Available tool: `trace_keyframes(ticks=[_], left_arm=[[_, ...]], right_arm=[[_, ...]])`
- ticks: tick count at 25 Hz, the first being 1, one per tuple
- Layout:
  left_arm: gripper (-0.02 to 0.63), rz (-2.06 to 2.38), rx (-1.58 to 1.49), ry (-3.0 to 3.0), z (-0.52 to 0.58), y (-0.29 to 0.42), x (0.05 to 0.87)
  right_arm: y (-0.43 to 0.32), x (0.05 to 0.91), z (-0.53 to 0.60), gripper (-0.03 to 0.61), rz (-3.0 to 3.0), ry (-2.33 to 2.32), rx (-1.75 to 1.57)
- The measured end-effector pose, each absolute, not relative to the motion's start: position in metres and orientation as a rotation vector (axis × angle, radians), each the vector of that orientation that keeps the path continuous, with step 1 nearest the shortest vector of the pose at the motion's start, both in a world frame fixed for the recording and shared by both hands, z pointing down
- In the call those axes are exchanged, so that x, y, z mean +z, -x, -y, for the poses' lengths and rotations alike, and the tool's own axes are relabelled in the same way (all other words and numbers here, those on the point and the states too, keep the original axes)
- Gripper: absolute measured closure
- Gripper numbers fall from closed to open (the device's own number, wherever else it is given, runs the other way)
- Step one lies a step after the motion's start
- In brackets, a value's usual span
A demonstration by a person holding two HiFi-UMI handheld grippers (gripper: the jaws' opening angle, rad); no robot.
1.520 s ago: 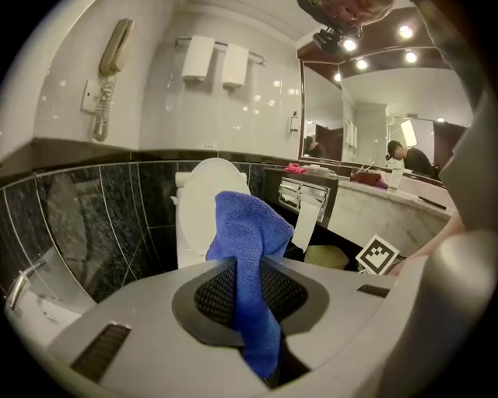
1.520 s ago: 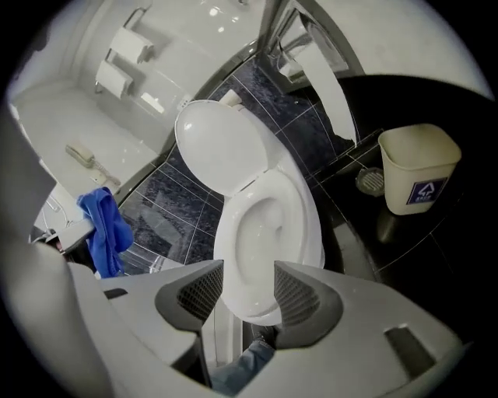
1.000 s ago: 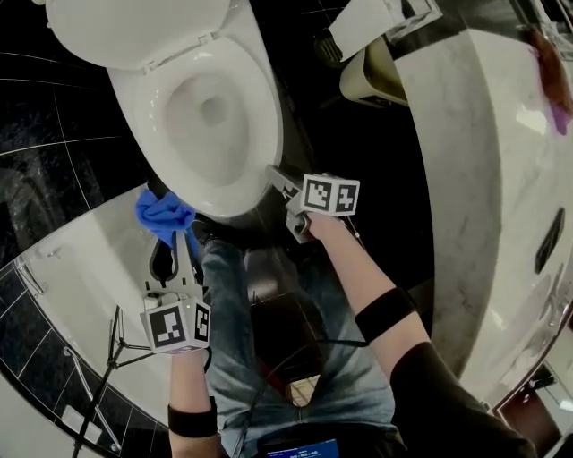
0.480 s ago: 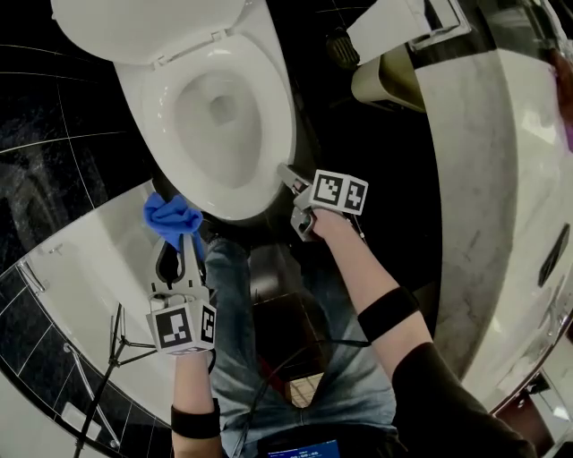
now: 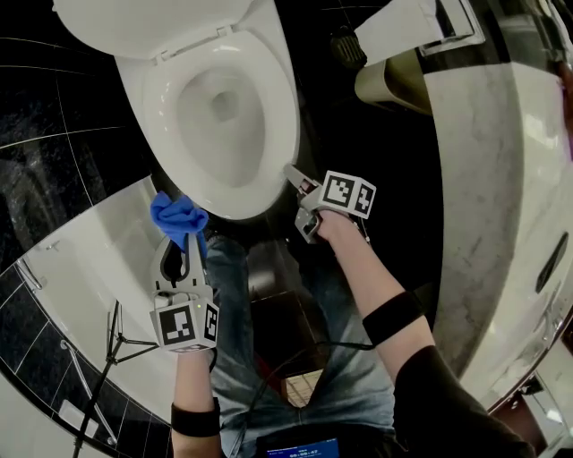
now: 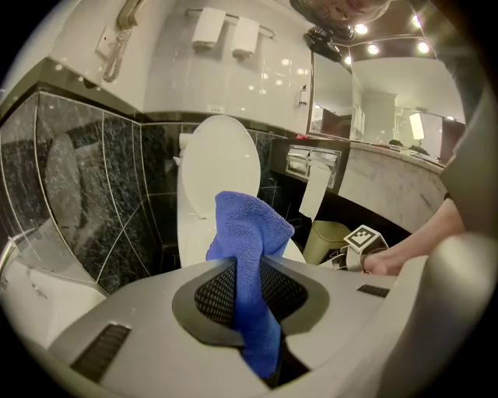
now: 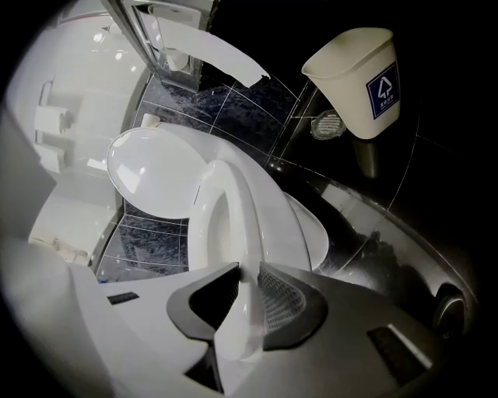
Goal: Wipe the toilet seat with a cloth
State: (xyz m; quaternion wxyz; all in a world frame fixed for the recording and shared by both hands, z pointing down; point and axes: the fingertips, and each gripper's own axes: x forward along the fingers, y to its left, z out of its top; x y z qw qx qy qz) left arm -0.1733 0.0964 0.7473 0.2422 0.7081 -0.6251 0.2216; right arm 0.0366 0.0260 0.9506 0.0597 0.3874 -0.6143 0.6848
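The white toilet seat point(image 5: 279, 116) lies down on the bowl, with the lid point(image 5: 148, 22) standing up behind it. My right gripper point(image 5: 295, 176) is at the seat's front right rim. In the right gripper view the seat's edge point(image 7: 250, 210) runs between the jaws of my right gripper point(image 7: 247, 299). They have just been closing and now press on that edge. My left gripper point(image 5: 182, 241) hangs left of the bowl's front, shut on a blue cloth point(image 5: 177, 217). In the left gripper view the cloth point(image 6: 249, 241) sticks up out of the left gripper point(image 6: 250, 291).
A beige waste bin point(image 5: 394, 85) stands right of the toilet, by a marble counter point(image 5: 501, 179). A paper holder point(image 5: 403, 22) hangs above the bin. A white curved ledge point(image 5: 81, 286) lies at the left. The person's jeans-clad legs point(image 5: 233, 358) stand in front of the bowl on dark tiles.
The right gripper has rolled and its jaws have closed onto the seat's front rim. The left gripper, still holding the cloth, has sunk a little.
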Motion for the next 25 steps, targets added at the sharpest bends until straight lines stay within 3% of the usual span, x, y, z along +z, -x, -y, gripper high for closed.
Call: trace_keyframes(ticks=[4,8,13,15,19,25], left_arm=[[0.537,1.698,0.605,-1.935,-0.095,0.169,0.750],[0.537,1.691,0.598,-1.930,-0.093,0.166,0.749],[0.537,1.683,0.594,-1.929,-0.088,0.168,0.748],[0.537,1.682,0.594,-1.926,-0.088,0.171,0.747],[0.537,1.684,0.595,-1.923,-0.086,0.176,0.745],[0.537,1.688,0.589,-1.919,-0.085,0.180,0.745]], right_arm=[[-0.041,0.946,-0.024,0.546,1.865,-1.167,2.046],[-0.041,0.944,-0.023,0.544,1.872,-1.121,1.998],[-0.041,0.950,-0.025,0.505,1.828,-1.150,2.030],[-0.041,0.945,-0.026,0.378,1.839,-1.133,2.005],[-0.036,0.939,-0.035,0.344,1.857,-1.094,1.999],[-0.022,0.943,-0.034,0.350,1.876,-1.067,2.018]])
